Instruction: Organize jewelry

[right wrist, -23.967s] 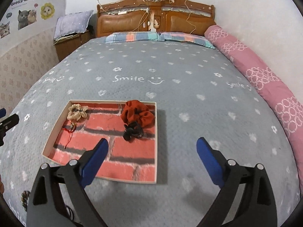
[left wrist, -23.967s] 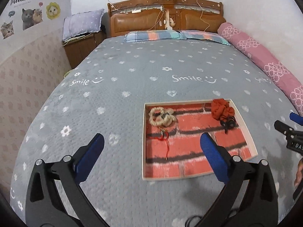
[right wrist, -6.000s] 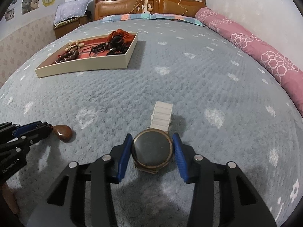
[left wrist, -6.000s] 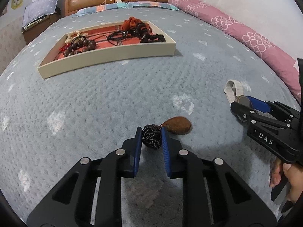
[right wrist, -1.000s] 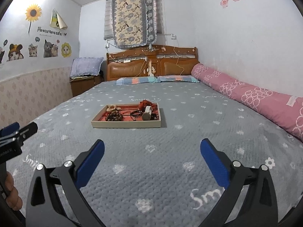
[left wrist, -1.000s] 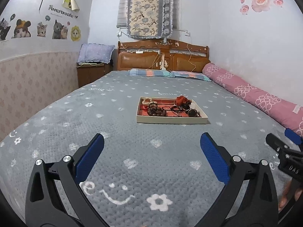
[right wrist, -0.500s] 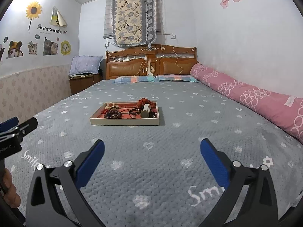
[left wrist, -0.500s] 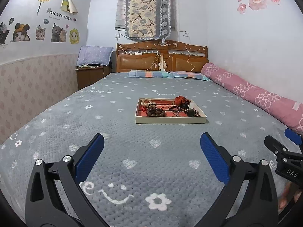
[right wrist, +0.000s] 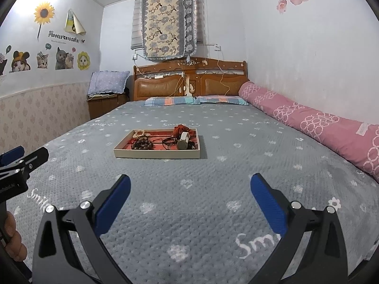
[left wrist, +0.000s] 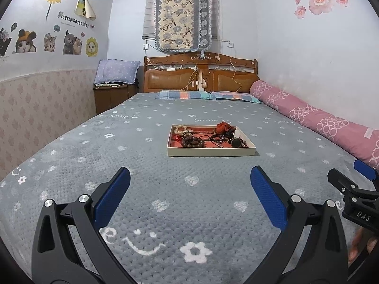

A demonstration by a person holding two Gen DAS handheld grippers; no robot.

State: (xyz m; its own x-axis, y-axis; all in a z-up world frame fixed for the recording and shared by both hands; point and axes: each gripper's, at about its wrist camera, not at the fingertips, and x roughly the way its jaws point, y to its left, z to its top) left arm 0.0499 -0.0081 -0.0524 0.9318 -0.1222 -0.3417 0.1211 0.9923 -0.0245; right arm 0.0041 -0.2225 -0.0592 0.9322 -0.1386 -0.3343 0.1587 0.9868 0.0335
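A shallow cream tray (left wrist: 210, 152) (right wrist: 156, 154) with a red brick-print floor sits mid-bed. It holds a dark bead bracelet (left wrist: 192, 142) (right wrist: 142, 144), black cords (left wrist: 216, 138), an orange scrunchie (left wrist: 223, 127) (right wrist: 179, 127), a beige scrunchie (left wrist: 180, 129) and a watch with a white strap (right wrist: 183, 140). My left gripper (left wrist: 189, 196) is open and empty, well short of the tray. My right gripper (right wrist: 189, 197) is open and empty, also far back from the tray; its tip shows in the left wrist view (left wrist: 350, 189).
The grey patterned bedspread (left wrist: 165, 189) covers the bed. A pink rolled quilt (left wrist: 319, 120) lies along the right wall. Striped pillows (left wrist: 206, 94) and a wooden headboard (left wrist: 200, 75) stand at the far end. A wooden nightstand (left wrist: 111, 94) stands at the far left.
Both grippers have drawn slightly back and tilted up from the tray over the last second. Both stay open and empty.
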